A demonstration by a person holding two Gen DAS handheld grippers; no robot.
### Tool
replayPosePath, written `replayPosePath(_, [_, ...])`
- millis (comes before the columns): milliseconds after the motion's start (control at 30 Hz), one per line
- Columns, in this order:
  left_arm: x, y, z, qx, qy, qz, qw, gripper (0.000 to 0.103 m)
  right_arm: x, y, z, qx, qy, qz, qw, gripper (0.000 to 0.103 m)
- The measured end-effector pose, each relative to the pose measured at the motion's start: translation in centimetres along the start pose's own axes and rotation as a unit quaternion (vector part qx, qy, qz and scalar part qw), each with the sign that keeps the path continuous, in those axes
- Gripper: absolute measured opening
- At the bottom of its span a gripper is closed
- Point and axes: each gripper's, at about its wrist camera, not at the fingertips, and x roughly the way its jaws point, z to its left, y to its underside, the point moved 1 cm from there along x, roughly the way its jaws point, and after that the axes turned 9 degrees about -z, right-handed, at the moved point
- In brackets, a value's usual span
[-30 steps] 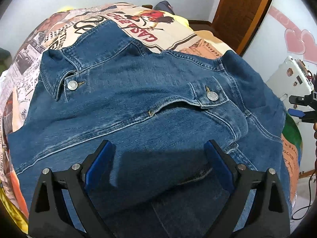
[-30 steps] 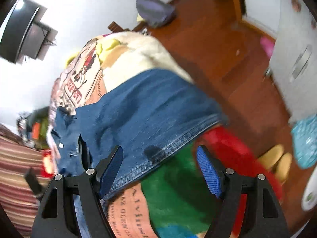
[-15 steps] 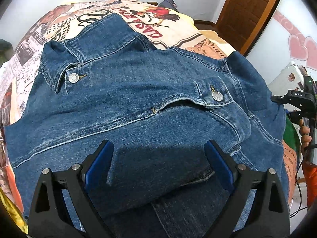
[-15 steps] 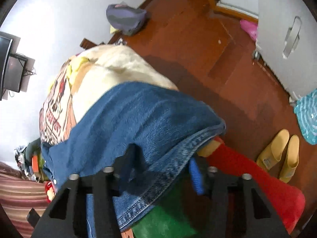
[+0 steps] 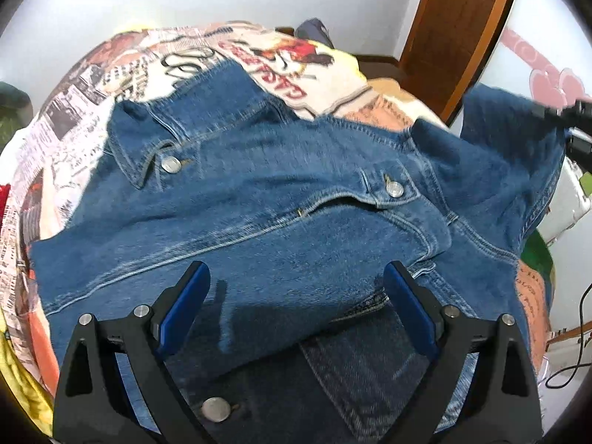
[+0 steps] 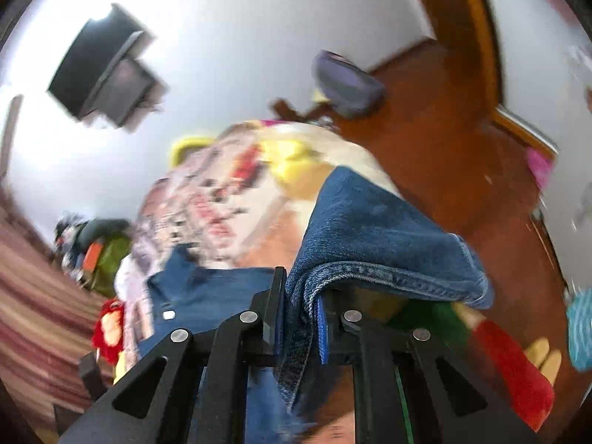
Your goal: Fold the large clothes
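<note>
A blue denim jacket lies front up on a bed with a printed cover, collar at the upper left. My left gripper is open and empty, just above the jacket's lower front. My right gripper is shut on the jacket's hemmed edge and holds it lifted off the bed. In the left wrist view that raised denim hangs up at the far right, with the right gripper's black body at the frame edge.
A wooden door stands behind the bed at the right. Wooden floor lies beyond the bed with a grey bag on it. A television hangs on the wall. A red item lies by the bed edge.
My right gripper closed on the jacket's hem and lifted it up off the bed. My left gripper stayed open and shifted slightly over the jacket.
</note>
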Motion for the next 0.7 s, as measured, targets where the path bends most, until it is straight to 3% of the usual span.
replayPosePath(133, [-2.1, -0.9, 1.2, -0.021, 0.0, -0.028, 0.9994, 0.095, 0.2, 0.5, 6.0, -0.028, -0.054, 0.006, 0.998, 0.011])
replayPosePath(367, [-5.6, -1.0, 3.4, -0.045, -0.009, -0.067, 0.9967, 0.095, 4.7, 4.7, 15.3, -0.073, -0.118, 0.079, 0.987, 0.011])
replayPosePath(533, [-7.4, 0.1, 5.2, -0.051, -0.032, -0.077, 0.9952, 0.095, 9.2, 10.4, 18.6, -0.107, -0.117, 0.162, 0.974, 0.011])
replayPosePath(700, [-8.3, 1.6, 7.3, -0.065, -0.051, -0.076, 0.9937, 0.095, 13.0, 15.6, 18.2, -0.129, -0.091, 0.233, 0.96, 0.012])
